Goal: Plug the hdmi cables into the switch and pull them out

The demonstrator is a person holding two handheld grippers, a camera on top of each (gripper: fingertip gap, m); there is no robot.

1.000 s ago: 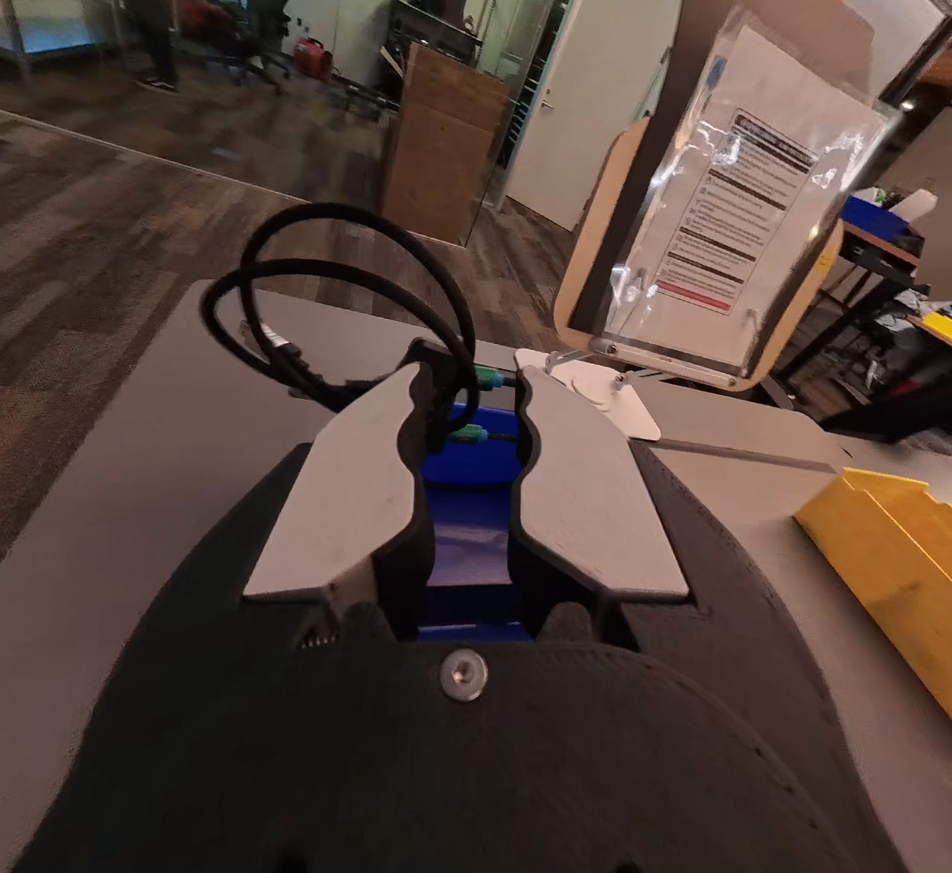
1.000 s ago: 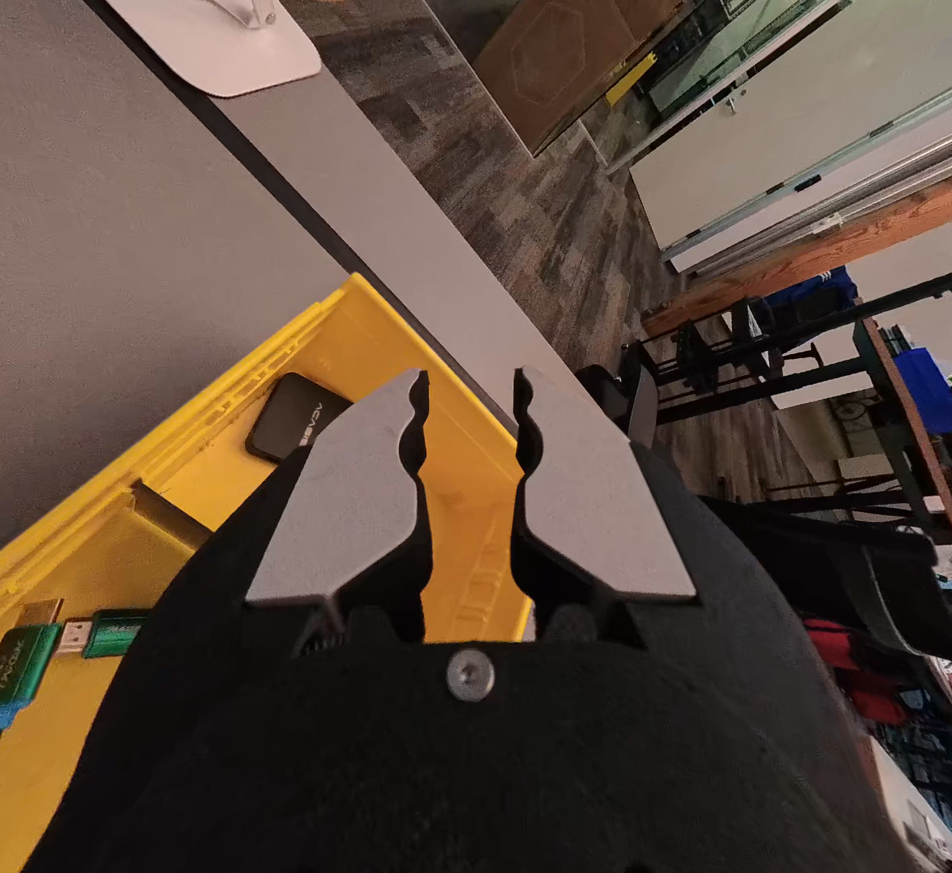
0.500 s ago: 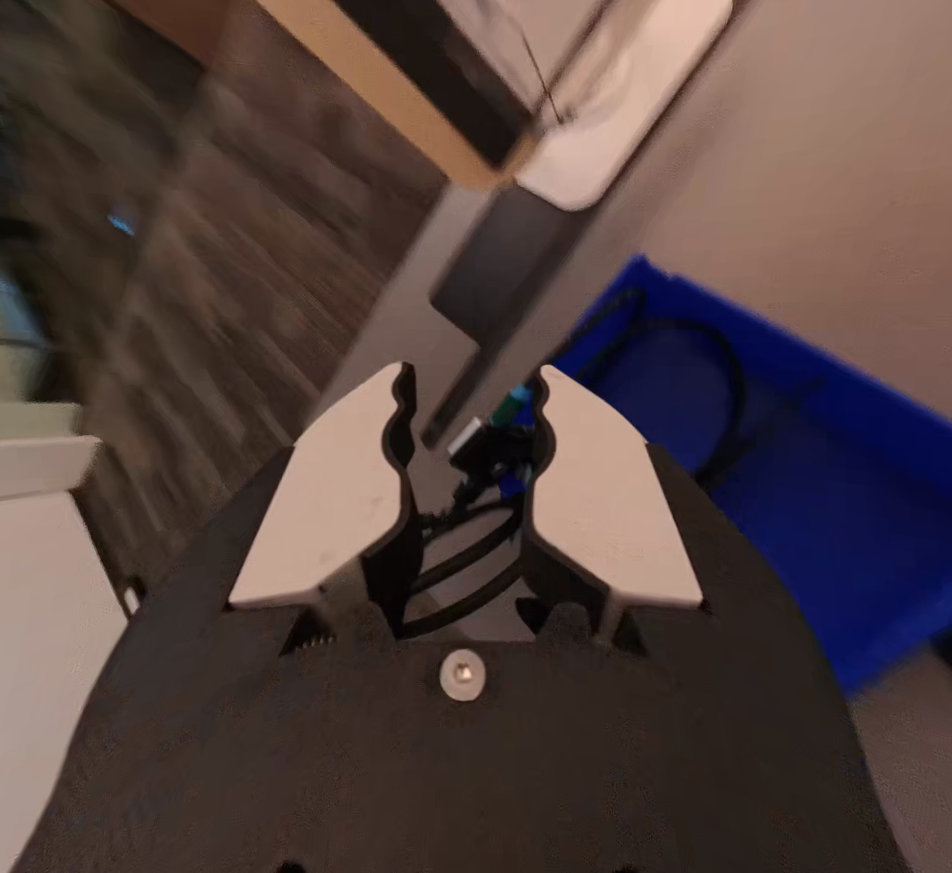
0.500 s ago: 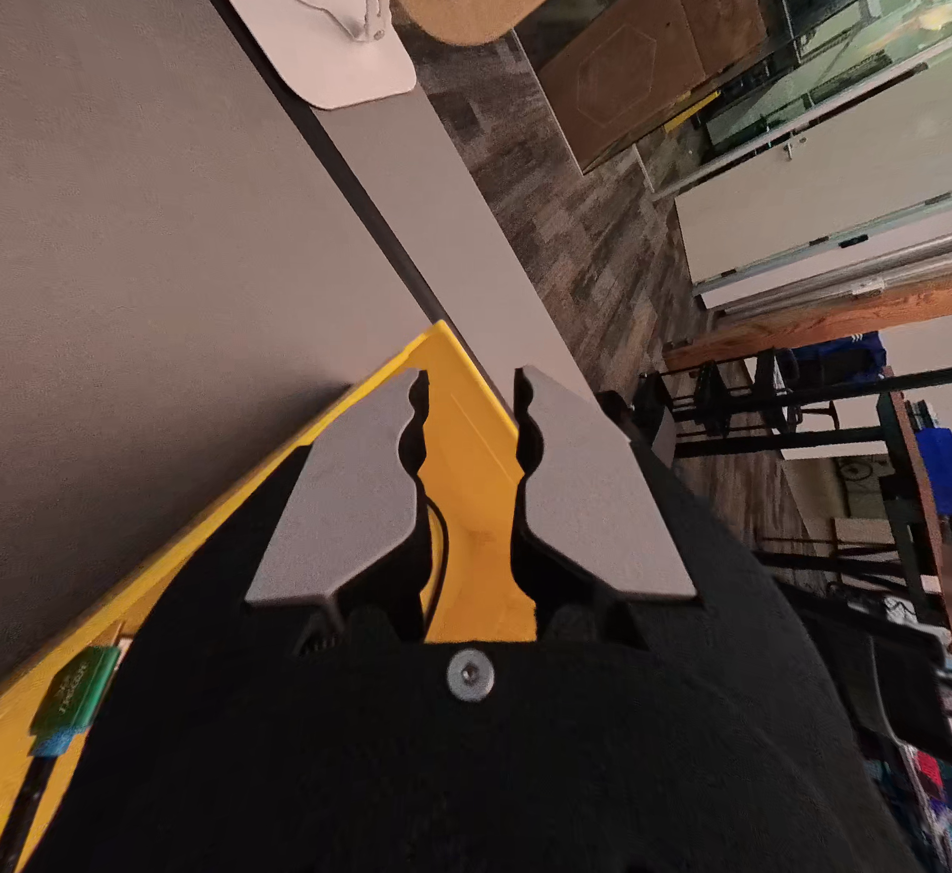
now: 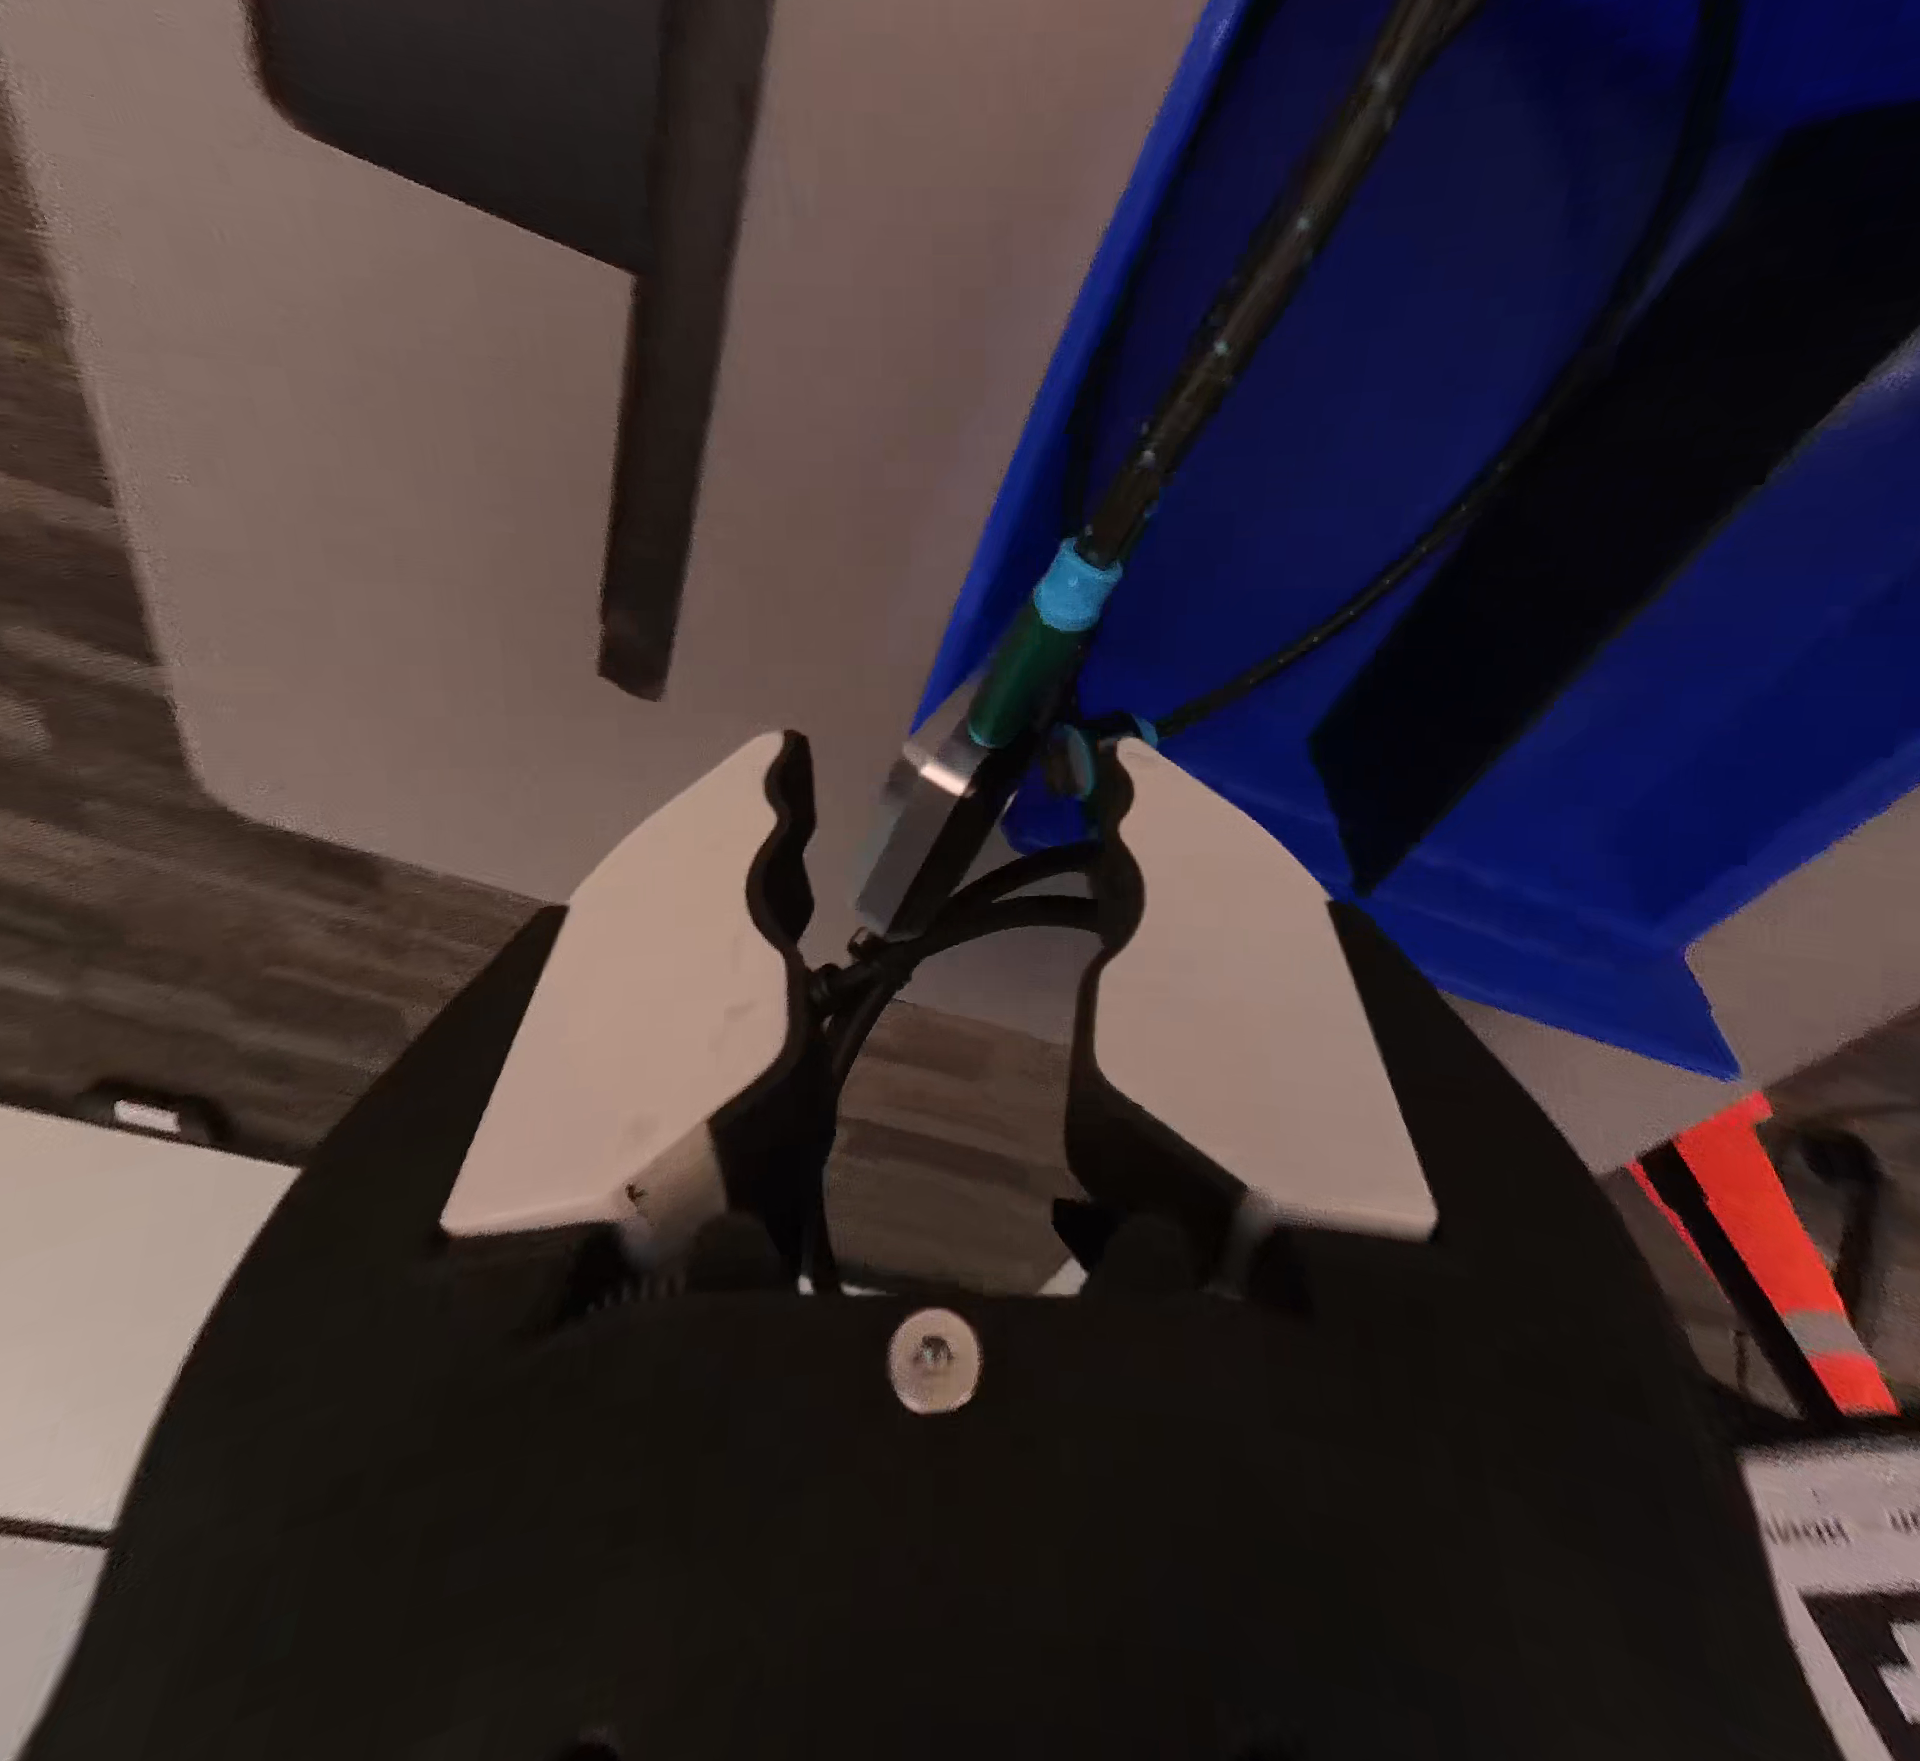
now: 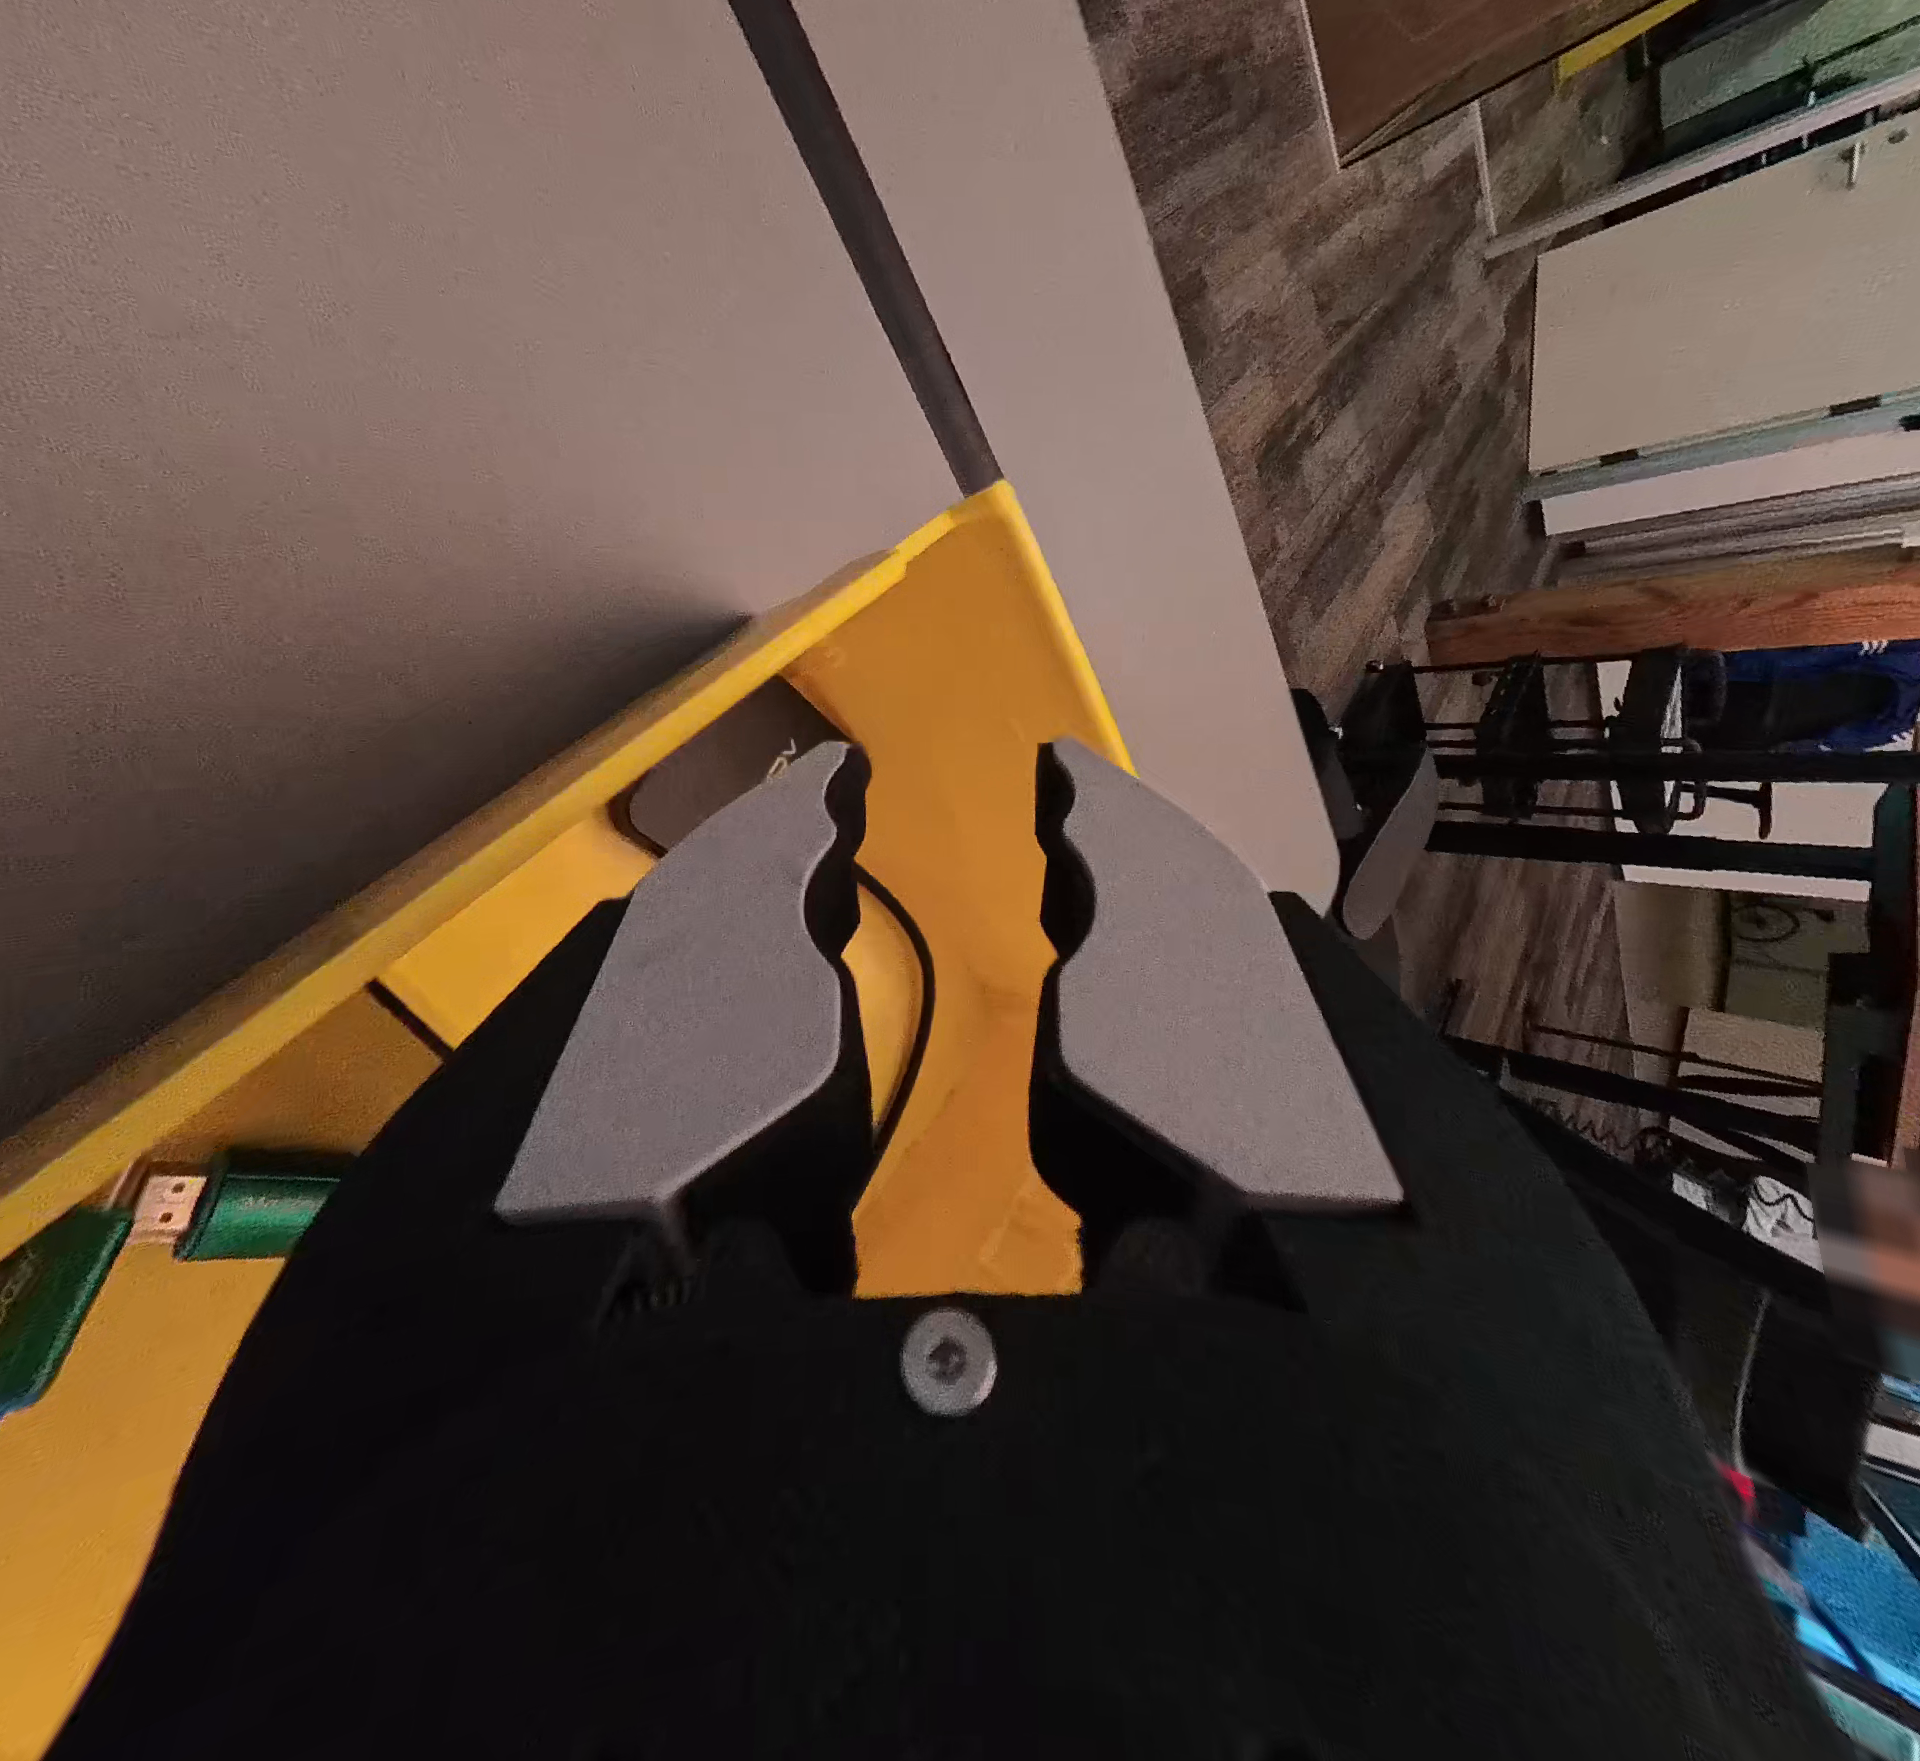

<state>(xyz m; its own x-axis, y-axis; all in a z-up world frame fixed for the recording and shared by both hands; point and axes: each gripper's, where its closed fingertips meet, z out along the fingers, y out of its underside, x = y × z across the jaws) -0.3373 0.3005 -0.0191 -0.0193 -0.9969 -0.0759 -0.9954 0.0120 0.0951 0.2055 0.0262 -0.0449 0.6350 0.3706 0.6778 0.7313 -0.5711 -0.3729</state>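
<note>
Blue bin [image 5: 1455,361] now beside left tongs [image 5: 951,755], spread wider.

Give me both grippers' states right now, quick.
Left gripper: open, holding nothing; an HDMI plug and cable loops sit between its fingers beside the blue bin.
Right gripper: open, empty, over the yellow bin.

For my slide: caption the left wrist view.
Open left gripper with black cables and a plug between its fingers, beside a blue bin.

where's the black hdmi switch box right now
In the right wrist view, the black switch box lies in the far corner of the yellow bin, just ahead of the open right gripper's left fingertip.
</note>
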